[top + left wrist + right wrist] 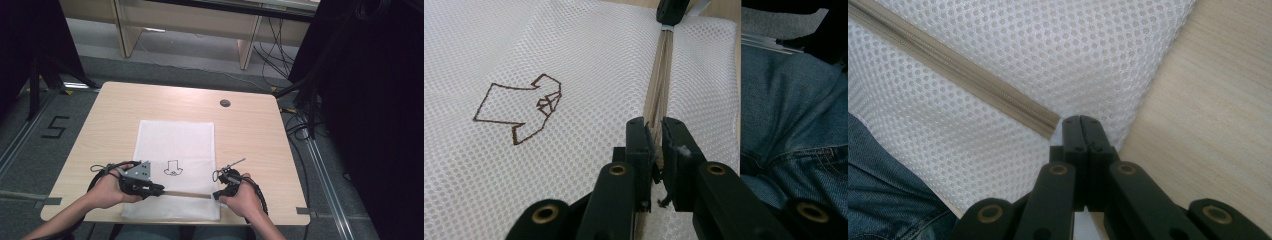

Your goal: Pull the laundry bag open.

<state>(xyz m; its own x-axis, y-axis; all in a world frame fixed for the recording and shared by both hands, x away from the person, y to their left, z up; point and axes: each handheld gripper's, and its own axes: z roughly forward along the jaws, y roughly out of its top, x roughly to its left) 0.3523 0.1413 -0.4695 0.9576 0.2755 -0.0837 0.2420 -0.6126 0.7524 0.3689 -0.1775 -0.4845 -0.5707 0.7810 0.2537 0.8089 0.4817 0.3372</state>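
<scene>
Black jaws of the left tool [655, 142] are rising nearest the lens in the left gripper view, and they are closing on the beige zipper [659, 75] of a white mesh bag [549, 60], with the zipper tape pinched between the two pads. Across the bag, the right tool [1081, 122] is sitting with its jaws pressed fully together; they are resting at the zipper's [953, 70] end, but whether they are clamping any mesh is not discernible. In the high view, the left tool [156, 190] and right tool [218, 194] are facing each other along the zipper [186, 194], which is running across the near end of the bag [175, 140]. A brown outline drawing [173, 169] is lying on the mesh just beyond the zipper. The bag is lying flat at the middle of the light wood worktop [105, 120], reaching its near edge.
</scene>
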